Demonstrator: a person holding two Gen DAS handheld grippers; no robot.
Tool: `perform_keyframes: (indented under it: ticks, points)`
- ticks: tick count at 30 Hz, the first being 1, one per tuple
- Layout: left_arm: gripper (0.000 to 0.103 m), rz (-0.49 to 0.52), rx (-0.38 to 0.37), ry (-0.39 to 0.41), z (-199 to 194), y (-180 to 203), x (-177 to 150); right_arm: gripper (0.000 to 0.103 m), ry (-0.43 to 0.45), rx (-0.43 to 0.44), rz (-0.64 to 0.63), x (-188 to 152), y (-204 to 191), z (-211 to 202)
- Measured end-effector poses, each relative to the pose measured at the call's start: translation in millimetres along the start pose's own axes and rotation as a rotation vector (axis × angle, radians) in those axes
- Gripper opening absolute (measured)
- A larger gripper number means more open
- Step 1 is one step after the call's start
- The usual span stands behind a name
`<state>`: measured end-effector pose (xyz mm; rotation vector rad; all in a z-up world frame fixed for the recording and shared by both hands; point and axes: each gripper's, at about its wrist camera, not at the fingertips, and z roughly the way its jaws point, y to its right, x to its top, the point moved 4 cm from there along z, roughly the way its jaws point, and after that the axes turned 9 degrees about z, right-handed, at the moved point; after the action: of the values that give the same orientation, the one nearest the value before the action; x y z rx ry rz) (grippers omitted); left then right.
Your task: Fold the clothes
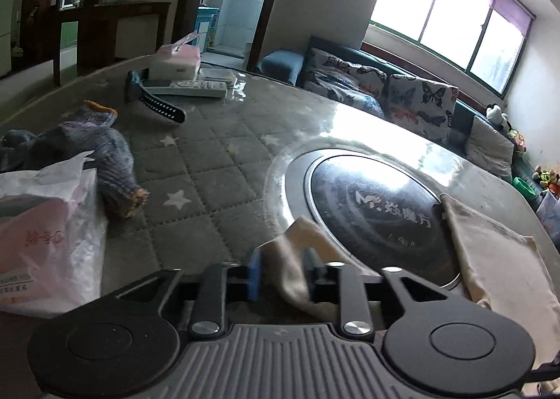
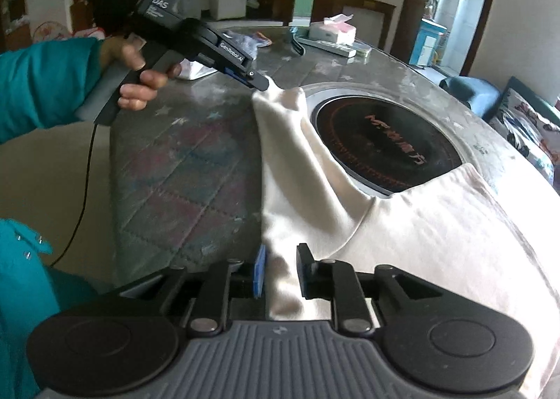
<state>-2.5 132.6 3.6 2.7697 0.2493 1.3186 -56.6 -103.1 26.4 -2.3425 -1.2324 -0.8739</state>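
Observation:
A cream white garment [image 2: 420, 224] lies over the near right part of a round table, partly over the black hotplate [image 2: 385, 139] set in its middle. My left gripper [image 1: 281, 273] is shut on a corner of the garment [image 1: 290, 259] and lifts it; it also shows in the right wrist view [image 2: 260, 83], held by a hand in a teal sleeve. My right gripper [image 2: 281, 273] is shut on a near fold of the same garment. The cloth is stretched between the two grippers.
A grey quilted star-pattern cover [image 1: 196, 167] lies on the table. On it are a knitted blue-grey garment [image 1: 112, 160], a white plastic bag [image 1: 45, 234], a tissue pack [image 1: 178, 59], a remote [image 1: 196, 87] and a watch strap [image 1: 161, 106]. A sofa with butterfly cushions [image 1: 420, 97] stands behind.

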Motion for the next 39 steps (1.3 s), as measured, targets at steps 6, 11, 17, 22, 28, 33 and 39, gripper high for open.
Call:
perform_keyframes:
  ticks: [6,11,17,22,28,33,39]
  points:
    - [0.028,0.062,0.048,-0.03,22,5,-3,0.031,-0.032,0.031,-0.019,-3,-12,15]
    - [0.022,0.126,0.168,-0.017,33,0,9,0.031,-0.022,0.054,-0.005,-1,-14,10]
    - [0.02,0.076,0.119,0.009,16,5,15,0.031,0.005,0.045,0.028,3,-9,6]
    - [0.021,0.137,-0.127,0.007,-6,53,-1,0.031,0.009,0.035,0.043,7,-2,10]
    - [0.023,0.263,-0.094,-0.045,6,77,-29,0.032,-0.005,0.02,0.062,6,4,14]
    - [0.024,0.27,0.031,-0.038,0,53,-27,0.035,-0.014,0.028,0.056,0,2,13]
    - [0.023,0.236,-0.023,-0.012,-12,60,-16,0.036,0.014,0.031,0.072,4,3,12]
